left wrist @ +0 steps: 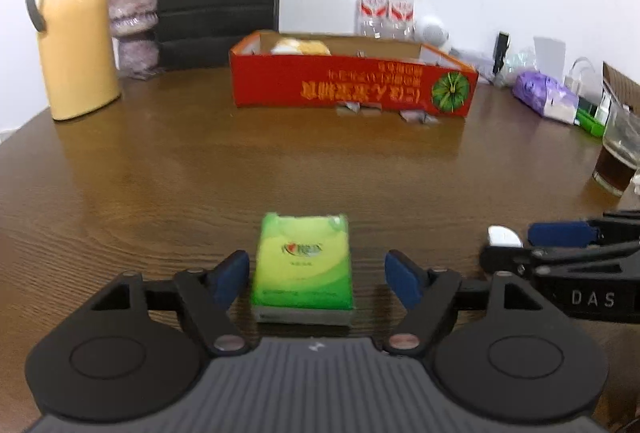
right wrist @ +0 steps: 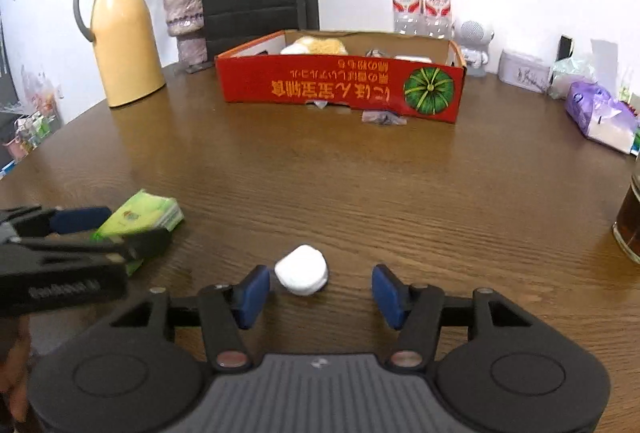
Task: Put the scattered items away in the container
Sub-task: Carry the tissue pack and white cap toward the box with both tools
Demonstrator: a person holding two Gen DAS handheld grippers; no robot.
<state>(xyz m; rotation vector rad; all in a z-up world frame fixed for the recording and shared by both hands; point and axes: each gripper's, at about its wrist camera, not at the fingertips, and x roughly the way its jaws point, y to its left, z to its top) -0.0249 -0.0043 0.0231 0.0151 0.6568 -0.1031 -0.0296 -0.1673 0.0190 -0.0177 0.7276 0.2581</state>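
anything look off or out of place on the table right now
The green tissue pack and the small white case lie loose on the wooden table, outside the red box. Small grey wrappers stick out at the box's front edge. Nothing looks spilled or damaged.

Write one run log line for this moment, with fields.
left hand-held gripper: open around green tissue pack | right hand-held gripper: open around white round item | red box: far
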